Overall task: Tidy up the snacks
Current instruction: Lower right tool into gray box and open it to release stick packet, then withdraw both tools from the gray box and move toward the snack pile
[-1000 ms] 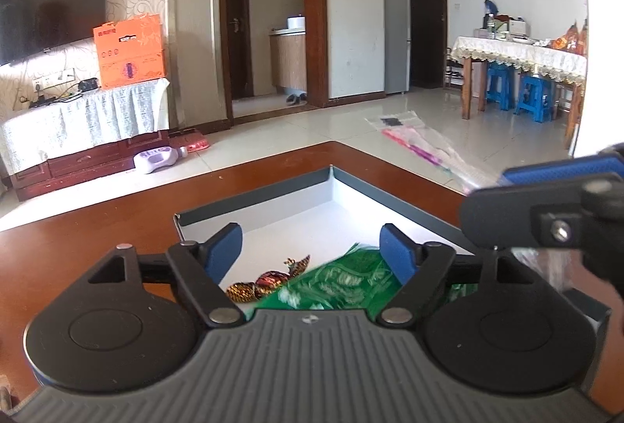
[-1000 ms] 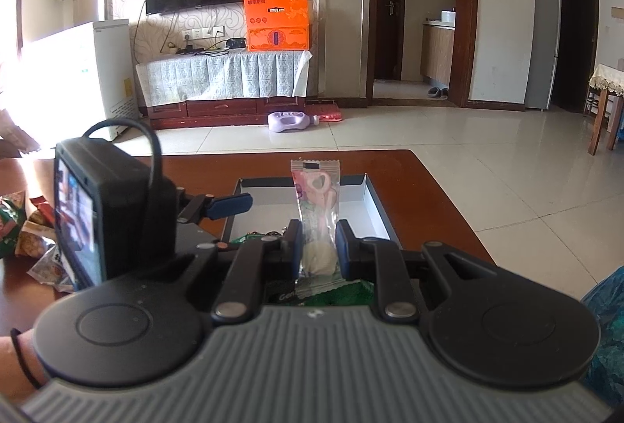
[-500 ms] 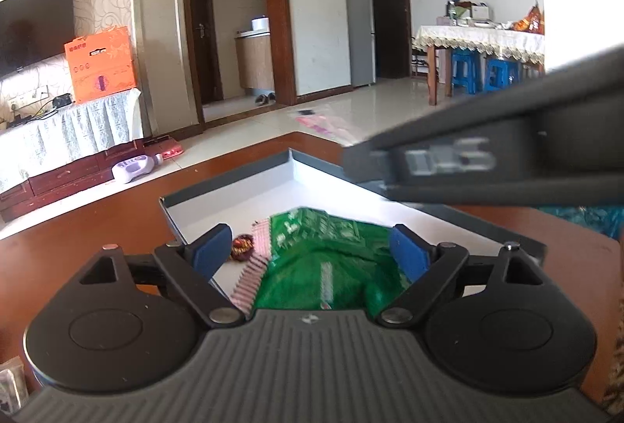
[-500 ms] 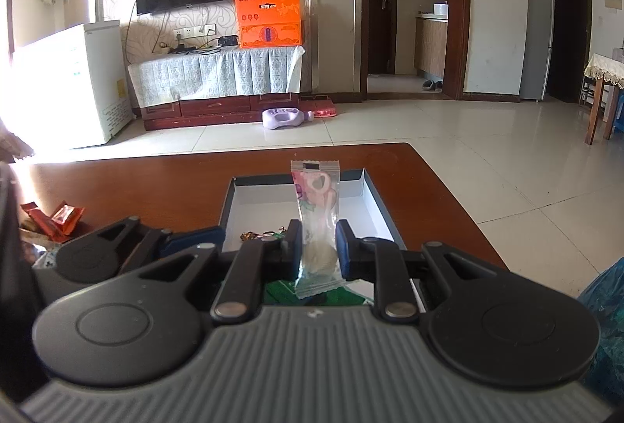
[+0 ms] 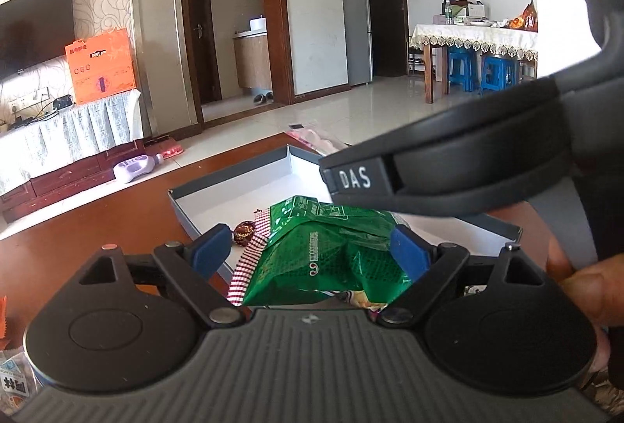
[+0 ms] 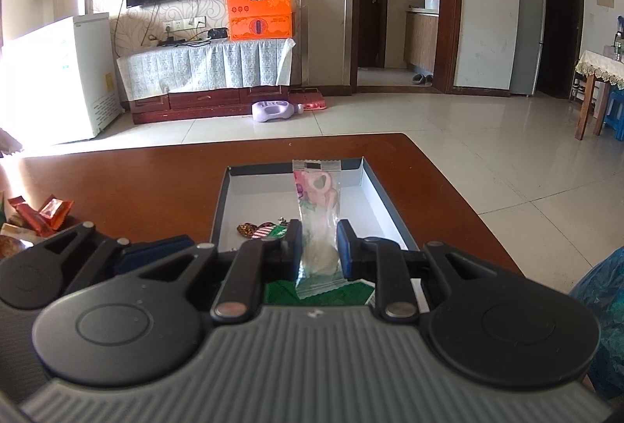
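A: Right claw (image 6: 319, 247) is easing its narrow jaws apart around a clear sweet packet (image 6: 318, 216), which is standing upright, long axis pointing away over the box (image 6: 374, 189).

B: And the left claw (image 5: 310, 247)?

A: It is gaping wide, nothing gripped; a green snack bag (image 5: 335, 247) is lying just beyond, inside that box on the brown surface (image 6: 156, 181).

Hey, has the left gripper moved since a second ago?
Yes. In the right wrist view, the left gripper has drawn back toward the lower left, away from the box it was reaching over.
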`<state>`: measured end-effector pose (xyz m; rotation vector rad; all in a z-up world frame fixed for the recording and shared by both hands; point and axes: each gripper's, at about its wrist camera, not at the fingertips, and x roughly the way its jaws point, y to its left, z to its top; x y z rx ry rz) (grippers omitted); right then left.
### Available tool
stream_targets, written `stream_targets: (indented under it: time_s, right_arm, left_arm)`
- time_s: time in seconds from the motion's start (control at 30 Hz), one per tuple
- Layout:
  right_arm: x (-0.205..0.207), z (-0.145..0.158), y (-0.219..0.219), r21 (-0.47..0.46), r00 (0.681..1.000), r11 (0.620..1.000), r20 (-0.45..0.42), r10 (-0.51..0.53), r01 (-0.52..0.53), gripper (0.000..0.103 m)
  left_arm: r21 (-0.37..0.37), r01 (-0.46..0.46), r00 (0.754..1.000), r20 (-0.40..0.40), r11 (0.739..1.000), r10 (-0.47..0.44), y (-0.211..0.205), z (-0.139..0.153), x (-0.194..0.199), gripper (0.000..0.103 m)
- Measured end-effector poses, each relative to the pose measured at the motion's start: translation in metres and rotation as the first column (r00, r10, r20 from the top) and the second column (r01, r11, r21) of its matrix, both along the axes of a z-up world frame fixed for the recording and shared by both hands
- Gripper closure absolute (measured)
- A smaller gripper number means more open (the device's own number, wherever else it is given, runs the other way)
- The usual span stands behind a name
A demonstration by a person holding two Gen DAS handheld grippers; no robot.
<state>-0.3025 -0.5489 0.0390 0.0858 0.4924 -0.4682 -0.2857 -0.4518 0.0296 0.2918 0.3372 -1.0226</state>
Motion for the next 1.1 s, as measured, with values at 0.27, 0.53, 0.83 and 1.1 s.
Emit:
stream_targets:
  time_s: [0.27, 0.53, 0.83, 1.1]
  right_arm:
    - [-0.006, 0.002, 0.008, -0.04, 1.0, 0.999, 0.011, -0.009, 0.009, 0.05]
    - [-0.015, 0.007, 0.015, -0.061, 0.999, 0.998, 0.046, -0.007, 0.01, 0.047]
    - [-0.021, 0.017, 0.047, -0.112, 0.994, 0.992, 0.087, 0.062, -0.052, 0.041]
    - [-0.005, 0.024, 0.086, -0.079, 0.979, 0.984, 0.115, 0.169, -0.161, 0.041]
  left_arm:
    - [-0.019, 0.0, 1.0, 0.002, 1.0, 0.0, 0.0, 0.006, -0.005, 0.011]
    - [-0.039, -0.017, 1.0, 0.006, 0.999, 0.017, -0.002, 0.008, -0.005, 0.011]
    - [-0.084, -0.091, 0.996, 0.006, 0.992, 0.092, 0.032, 0.02, -0.006, 0.01]
    - [-0.087, -0.209, 0.977, 0.027, 0.974, 0.212, 0.093, 0.028, 0.002, 0.009]
